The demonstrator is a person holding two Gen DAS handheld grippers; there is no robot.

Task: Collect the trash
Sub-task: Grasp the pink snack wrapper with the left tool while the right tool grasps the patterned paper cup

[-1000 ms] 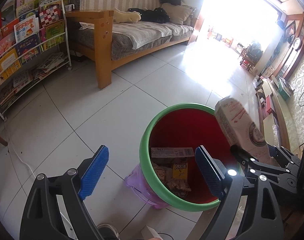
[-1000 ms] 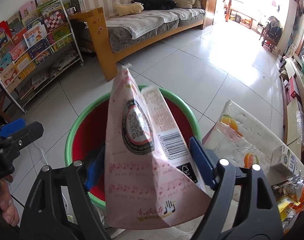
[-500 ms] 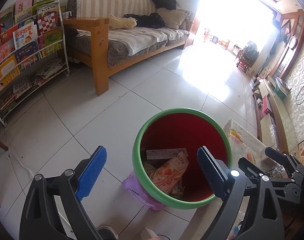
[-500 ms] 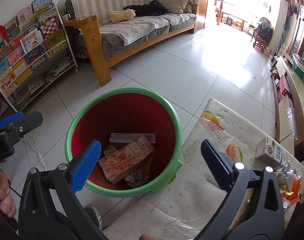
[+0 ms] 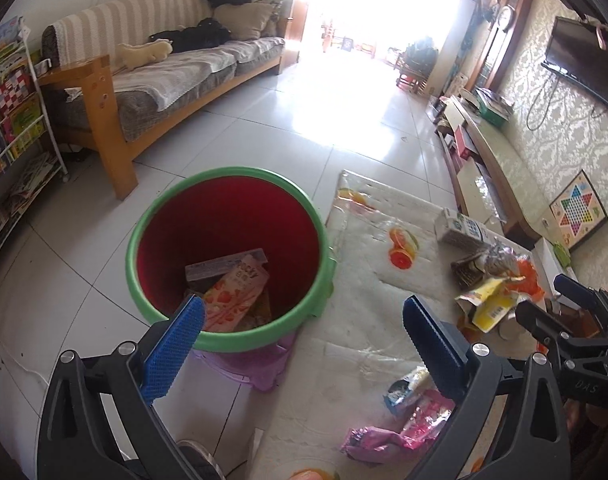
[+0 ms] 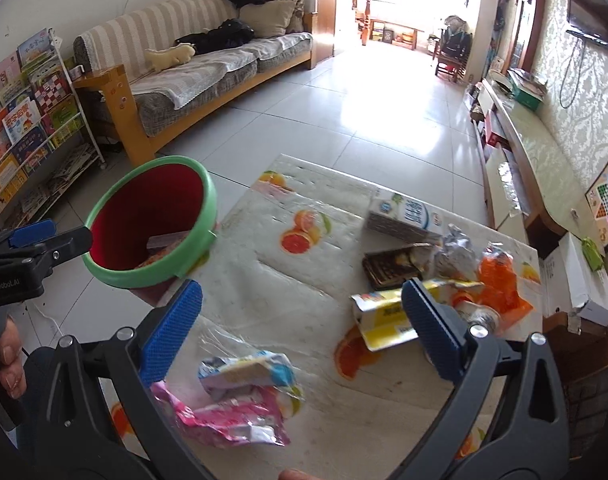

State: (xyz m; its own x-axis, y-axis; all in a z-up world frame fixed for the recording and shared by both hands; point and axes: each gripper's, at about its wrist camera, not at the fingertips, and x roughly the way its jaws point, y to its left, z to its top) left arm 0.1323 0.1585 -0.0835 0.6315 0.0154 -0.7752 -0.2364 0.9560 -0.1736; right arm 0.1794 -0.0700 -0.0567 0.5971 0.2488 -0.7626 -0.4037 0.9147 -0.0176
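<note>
The pink carton (image 5: 235, 296) that the right gripper (image 6: 301, 332) held one second ago now lies inside the red bin (image 5: 227, 216), on top of the other trash at the bottom. So one piece is collected, and both tools have swung away from the bin toward the table (image 6: 263, 272), where more trash waits.

Both pairs of tongs are released. The jaws of the left gripper (image 5: 304, 344) have just been opening wider, and nothing is between them; through the gap I see only the bin rim and the table cover. The right gripper stands wide open and empty too; the wrappers seen between its fingers lie on the table below, untouched.

The dropped carton lies flat and slanted in the bin. Its long axis runs from the near left of the bin floor up toward the far right, and the end with the printed name points to the far side.

On the table, a pink wrapper (image 6: 231, 420) and a blue and white packet (image 6: 243, 372) lie nearest to the right gripper, close together. Farther away there are a yellow carton (image 6: 384, 320), an orange bag (image 6: 500, 288), a dark tray (image 6: 388, 268) and a milk box (image 6: 404, 216). The milk box lies on its side, with its long axis running across the far edge of the table. I think the next step is to lower a gripper onto the near wrappers.
</note>
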